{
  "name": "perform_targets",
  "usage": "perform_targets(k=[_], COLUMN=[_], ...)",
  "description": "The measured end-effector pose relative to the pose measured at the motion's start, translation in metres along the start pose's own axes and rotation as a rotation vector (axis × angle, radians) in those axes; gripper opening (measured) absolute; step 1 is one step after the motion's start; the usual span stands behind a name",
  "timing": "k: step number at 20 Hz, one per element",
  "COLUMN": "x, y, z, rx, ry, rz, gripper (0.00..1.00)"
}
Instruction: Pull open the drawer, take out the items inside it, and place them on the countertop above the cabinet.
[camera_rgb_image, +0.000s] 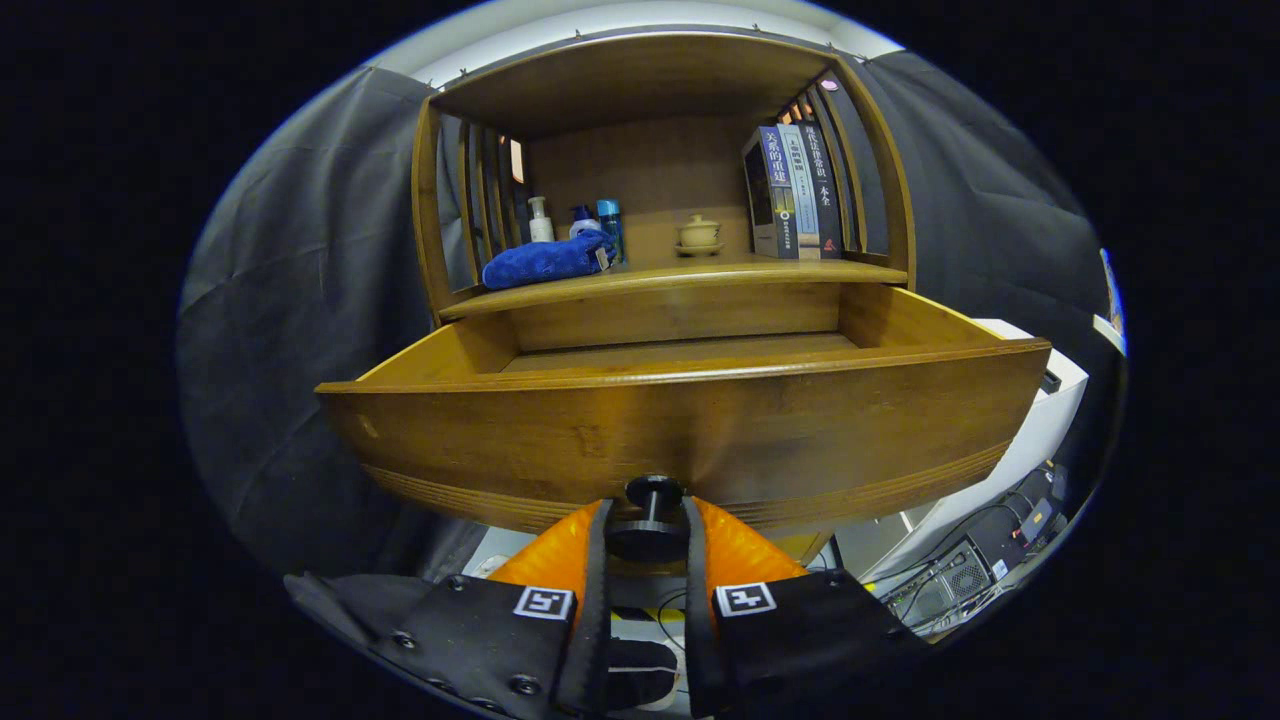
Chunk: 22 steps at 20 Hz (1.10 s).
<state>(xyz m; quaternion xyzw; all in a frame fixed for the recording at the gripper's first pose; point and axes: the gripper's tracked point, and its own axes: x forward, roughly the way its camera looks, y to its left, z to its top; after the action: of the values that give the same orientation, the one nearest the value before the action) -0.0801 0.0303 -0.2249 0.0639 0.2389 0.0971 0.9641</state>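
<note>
Gripper view: gripper (646, 535) fingers pinch the knob (652, 497) of the pulled-out drawer (680, 430) below the countertop (680, 277).

My one camera rides the gripper (646, 540), looking forward along its fingers, right up against the drawer (680, 425) front and tilted slightly up, so the countertop (670, 278) sits beyond.

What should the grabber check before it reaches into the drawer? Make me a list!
1. Drawer pulled open: ok.
2. Gripper let go of the knob: not ok, both fingers press on it.
3. Items in the drawer spotted: cannot tell, its front hides most of the inside.
4. Free spot on the countertop: ok, bare wood between the blue towel and the teacup.
</note>
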Motion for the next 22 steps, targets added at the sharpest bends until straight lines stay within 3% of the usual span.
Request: perform_targets(k=[4,6,10,17,19,22], x=[0.002,-0.001,-0.019,-0.045,-0.044,-0.029], y=[0.001,-0.001,-0.018,-0.023,-0.023,-0.026], z=[-0.001,0.0,0.033,0.109,0.131,0.142], rx=[-0.01,-0.014,-0.043,0.004,0.027,0.039], ry=[0.01,0.015,-0.056,-0.164,-0.198,-0.148], rz=[-0.002,-0.013,-0.072,-0.057,-0.058,-0.074], gripper=[0.38,0.45,0.63,0.99,0.98,0.98])
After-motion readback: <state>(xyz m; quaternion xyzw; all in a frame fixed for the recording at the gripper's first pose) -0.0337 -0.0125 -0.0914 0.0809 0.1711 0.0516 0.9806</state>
